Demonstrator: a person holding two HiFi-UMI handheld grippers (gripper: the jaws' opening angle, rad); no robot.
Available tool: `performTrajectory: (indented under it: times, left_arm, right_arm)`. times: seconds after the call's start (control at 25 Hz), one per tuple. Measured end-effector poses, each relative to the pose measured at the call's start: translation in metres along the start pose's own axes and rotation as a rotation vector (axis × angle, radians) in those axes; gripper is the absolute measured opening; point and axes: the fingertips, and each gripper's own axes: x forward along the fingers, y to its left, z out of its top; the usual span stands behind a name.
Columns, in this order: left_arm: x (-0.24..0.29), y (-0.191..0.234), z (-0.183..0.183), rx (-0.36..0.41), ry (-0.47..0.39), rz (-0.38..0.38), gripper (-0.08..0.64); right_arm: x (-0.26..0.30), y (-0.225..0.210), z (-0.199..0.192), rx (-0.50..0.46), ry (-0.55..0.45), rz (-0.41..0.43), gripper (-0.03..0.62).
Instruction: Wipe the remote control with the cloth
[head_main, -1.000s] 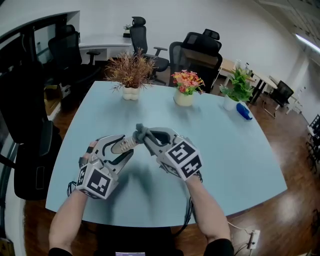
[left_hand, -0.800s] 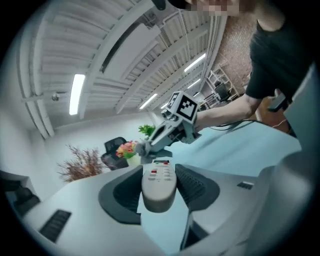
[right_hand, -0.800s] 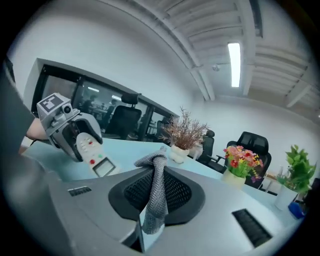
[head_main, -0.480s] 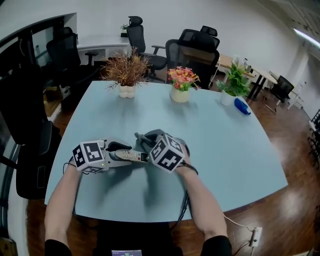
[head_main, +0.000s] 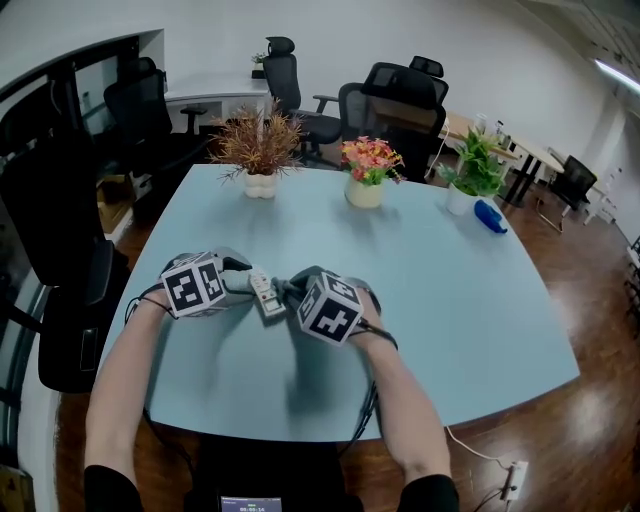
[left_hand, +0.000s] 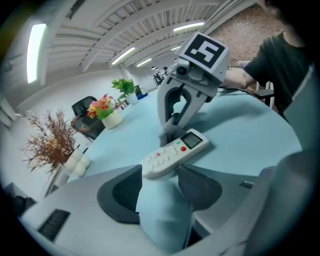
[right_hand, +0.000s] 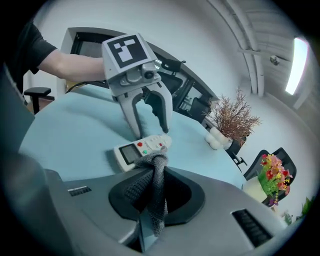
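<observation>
White plastic remote (left_hand: 175, 152): probably light, stiff and slick. It lies flat on the table (head_main: 450, 300), centre left in the head view. Its near end sits between the left claw's (left_hand: 159, 174) spread jaws, which have just been opening and seem not to press it. I'd retake it there by the long edges. The right claw (right_hand: 152, 192) pinches the soft grey cloth (right_hand: 157, 165), right at the remote's screen end. The table edge runs near at the bottom; pots (head_main: 366, 193) stand well apart, upper centre.

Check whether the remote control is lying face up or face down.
Face up: the remote control lies on the table with its buttons and display screen showing on top.
</observation>
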Motion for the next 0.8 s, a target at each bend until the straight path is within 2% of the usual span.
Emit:
performTrajectory:
  times: [0.12,0.2,0.28,0.4,0.44,0.48,0.56,0.6,0.64,0.72,0.8]
  left_arm:
    - [-0.007,0.015,-0.014,-0.094,0.018,0.078,0.238]
    - [-0.013,0.023,-0.02,-0.175,0.012,0.114,0.238]
    - [-0.024,0.032,-0.021,-0.312,-0.047,0.136,0.238]
    - [-0.04,0.031,0.006,-0.66,-0.274,0.1,0.253]
    - [-0.038,0.02,0.017,-0.749,-0.311,0.075,0.284]
    - [-0.031,0.006,0.023,-0.793,-0.29,0.068,0.33]
    - [-0.009,-0.018,0.021,-0.775,-0.138,0.126,0.382]
    - [-0.001,-0.023,0.018,-0.749,-0.068,0.17,0.383]
    - [0.003,-0.023,0.016,-0.73,-0.026,0.205,0.402]
    - [0.005,-0.019,0.014,-0.721,-0.003,0.218,0.402]
    - [0.007,-0.018,0.015,-0.726,-0.01,0.175,0.393]
  right_arm:
    - [-0.002,0.019,0.012,0.012,-0.048,0.084,0.029]
    - [-0.007,0.02,0.019,0.033,-0.083,0.098,0.029]
    - [-0.014,0.005,0.018,0.049,-0.08,0.022,0.029]
    - [-0.031,-0.034,0.015,0.122,-0.103,-0.145,0.029]
    - [-0.038,-0.044,0.015,0.151,-0.127,-0.19,0.029]
    - [-0.045,-0.052,0.017,0.176,-0.155,-0.227,0.029]
    - [-0.055,-0.062,0.022,0.21,-0.212,-0.275,0.029]
    - [-0.059,-0.065,0.025,0.218,-0.233,-0.289,0.029]
    - [-0.062,-0.066,0.027,0.22,-0.248,-0.298,0.029]
    - [-0.065,-0.066,0.032,0.213,-0.265,-0.306,0.029]
    - [-0.068,-0.066,0.034,0.206,-0.273,-0.306,0.029]
